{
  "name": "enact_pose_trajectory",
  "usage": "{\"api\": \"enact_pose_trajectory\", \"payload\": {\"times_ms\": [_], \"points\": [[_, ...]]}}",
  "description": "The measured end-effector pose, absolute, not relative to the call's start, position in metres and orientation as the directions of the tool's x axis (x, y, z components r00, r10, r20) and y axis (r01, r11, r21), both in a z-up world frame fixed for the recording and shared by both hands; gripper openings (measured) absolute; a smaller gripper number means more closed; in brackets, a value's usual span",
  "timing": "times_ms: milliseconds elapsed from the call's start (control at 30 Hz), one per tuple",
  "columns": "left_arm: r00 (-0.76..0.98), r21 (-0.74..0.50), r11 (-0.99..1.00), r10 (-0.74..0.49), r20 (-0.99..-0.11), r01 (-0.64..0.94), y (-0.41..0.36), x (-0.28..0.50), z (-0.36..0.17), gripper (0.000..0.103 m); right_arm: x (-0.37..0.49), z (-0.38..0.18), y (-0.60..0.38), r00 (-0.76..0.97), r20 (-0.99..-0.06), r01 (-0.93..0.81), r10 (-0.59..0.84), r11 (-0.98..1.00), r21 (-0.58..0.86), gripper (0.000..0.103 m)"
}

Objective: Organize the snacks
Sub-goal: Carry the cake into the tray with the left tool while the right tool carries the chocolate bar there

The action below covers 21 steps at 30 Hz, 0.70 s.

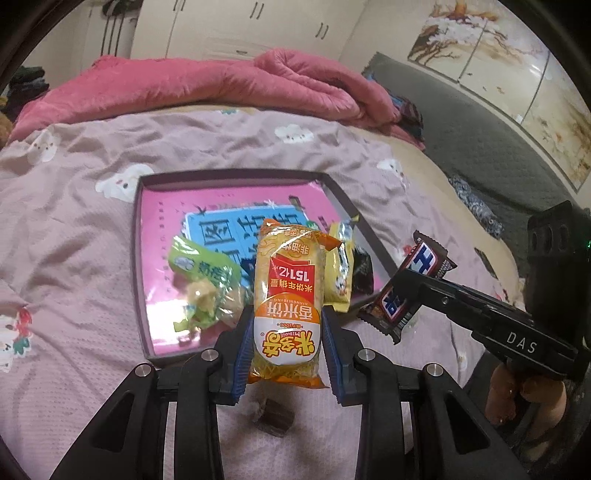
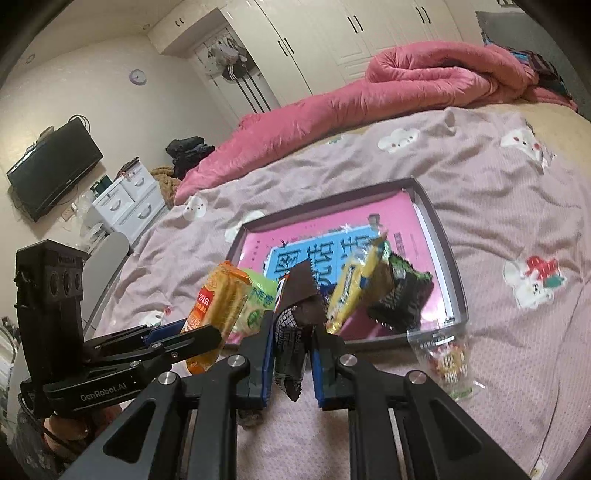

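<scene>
The left gripper (image 1: 288, 332) is clamping the orange rice-cracker pack (image 1: 286, 306) and the right gripper (image 2: 291, 354) is pinching the dark chocolate bar (image 2: 295, 321) above the tray (image 1: 137, 258), where either slick wrapper is risking slipping free.

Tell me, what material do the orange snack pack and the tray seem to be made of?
Orange snack pack: thin glossy plastic film, probably; it shows shiny creases and crimped ends. Tray: dark stiff rim, perhaps cardboard or plastic; its pink printed floor reflects light.

A home bedroom — a bed (image 2: 480, 192) with pink quilt (image 2: 369, 92), white wardrobes (image 2: 332, 33), wall television (image 2: 51, 166).
</scene>
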<state>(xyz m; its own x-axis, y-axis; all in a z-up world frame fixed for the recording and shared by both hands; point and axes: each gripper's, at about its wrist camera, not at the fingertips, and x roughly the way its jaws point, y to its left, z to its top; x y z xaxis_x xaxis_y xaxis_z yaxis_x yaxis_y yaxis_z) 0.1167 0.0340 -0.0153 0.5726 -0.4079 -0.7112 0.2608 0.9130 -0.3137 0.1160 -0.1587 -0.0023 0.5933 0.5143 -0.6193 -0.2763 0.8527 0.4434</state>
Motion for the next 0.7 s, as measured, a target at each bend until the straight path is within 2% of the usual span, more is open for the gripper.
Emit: {"api": "enact_pose_trajectory", "payload": {"times_ms": [700], "points": [[0.613, -0.305, 0.935, -0.348, -0.709, 0.179, 0.053, 0.135, -0.013, 0.035, 0.145, 0.007, -0.149, 0.609, -0.609, -0.274, 0.508, 0.855, 0.44, 0.017]]}}
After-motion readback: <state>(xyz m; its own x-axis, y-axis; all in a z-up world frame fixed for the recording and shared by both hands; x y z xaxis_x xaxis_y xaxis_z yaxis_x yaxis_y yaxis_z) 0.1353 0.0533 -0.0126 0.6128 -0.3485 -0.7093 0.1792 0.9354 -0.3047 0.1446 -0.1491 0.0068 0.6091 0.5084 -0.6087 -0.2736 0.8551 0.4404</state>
